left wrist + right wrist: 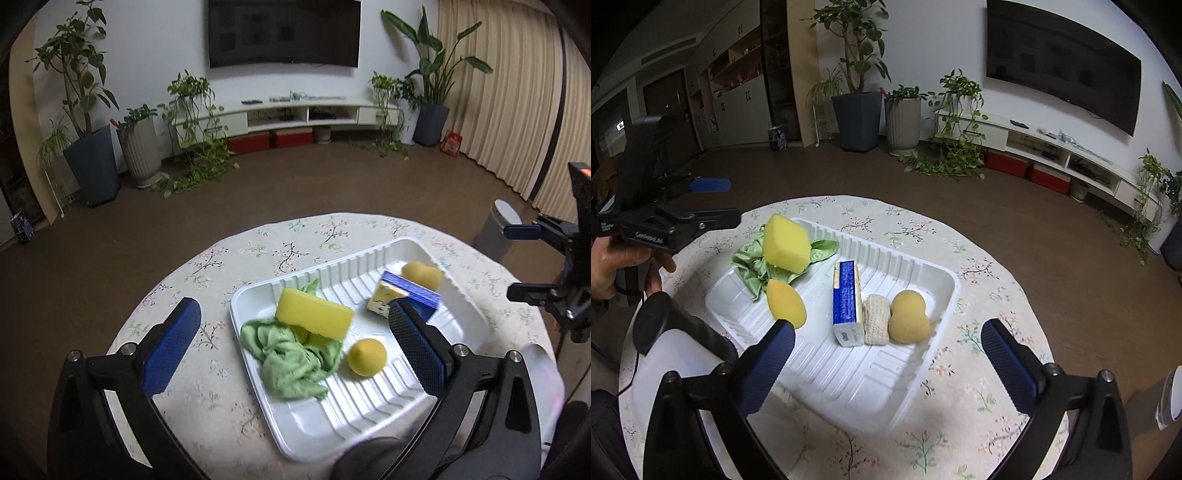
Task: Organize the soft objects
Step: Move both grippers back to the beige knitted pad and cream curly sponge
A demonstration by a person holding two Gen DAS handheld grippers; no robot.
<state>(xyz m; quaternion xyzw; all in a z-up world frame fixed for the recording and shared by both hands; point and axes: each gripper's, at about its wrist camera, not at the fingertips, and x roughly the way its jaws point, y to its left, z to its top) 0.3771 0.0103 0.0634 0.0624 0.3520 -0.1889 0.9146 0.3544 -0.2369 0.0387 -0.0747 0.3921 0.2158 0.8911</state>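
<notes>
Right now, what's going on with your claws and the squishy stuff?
Left claw and right claw open, empty. Yellow sponge on green cloth in white tray. Nothing blocking.

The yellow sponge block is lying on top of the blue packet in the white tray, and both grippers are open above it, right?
Not quite. The yellow sponge block lies on the green cloth, not the blue packet, which stands apart further along the tray; the right wrist view shows this. Both the left gripper and right gripper are open above it.
</notes>
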